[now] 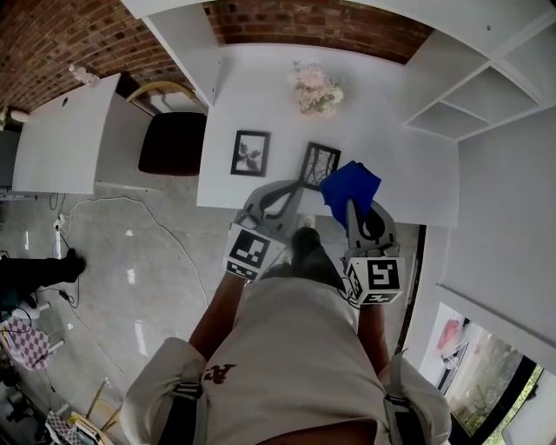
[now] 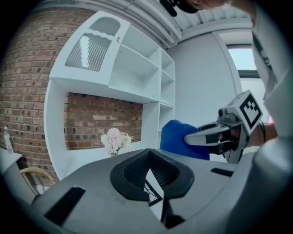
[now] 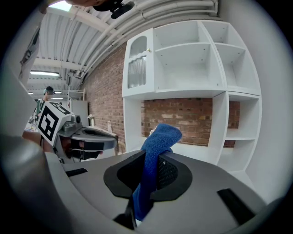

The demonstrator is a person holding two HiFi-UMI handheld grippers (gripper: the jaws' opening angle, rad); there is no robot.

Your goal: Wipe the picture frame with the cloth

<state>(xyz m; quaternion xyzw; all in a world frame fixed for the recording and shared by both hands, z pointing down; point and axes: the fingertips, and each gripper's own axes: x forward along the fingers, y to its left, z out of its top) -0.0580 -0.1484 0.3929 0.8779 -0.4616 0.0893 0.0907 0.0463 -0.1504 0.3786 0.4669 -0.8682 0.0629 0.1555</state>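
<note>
Two black picture frames stand on the white desk (image 1: 261, 83): one (image 1: 250, 153) to the left, the other (image 1: 320, 165) at my grippers. My left gripper (image 1: 298, 188) is at this second frame's lower left corner, and its jaws look shut on the frame's edge (image 2: 154, 191). My right gripper (image 1: 352, 205) is shut on a blue cloth (image 1: 350, 184), which bunches up above its jaws (image 3: 154, 151) just right of the frame. The cloth (image 2: 178, 139) and the right gripper (image 2: 215, 135) show from the left gripper view. The left gripper (image 3: 87, 137) shows from the right one.
A pink flower bunch (image 1: 316, 89) sits at the back of the desk. White shelves (image 1: 469, 96) rise on the right and a brick wall (image 1: 330, 22) is behind. A black chair (image 1: 172, 142) stands left of the desk, by another white table (image 1: 61, 139).
</note>
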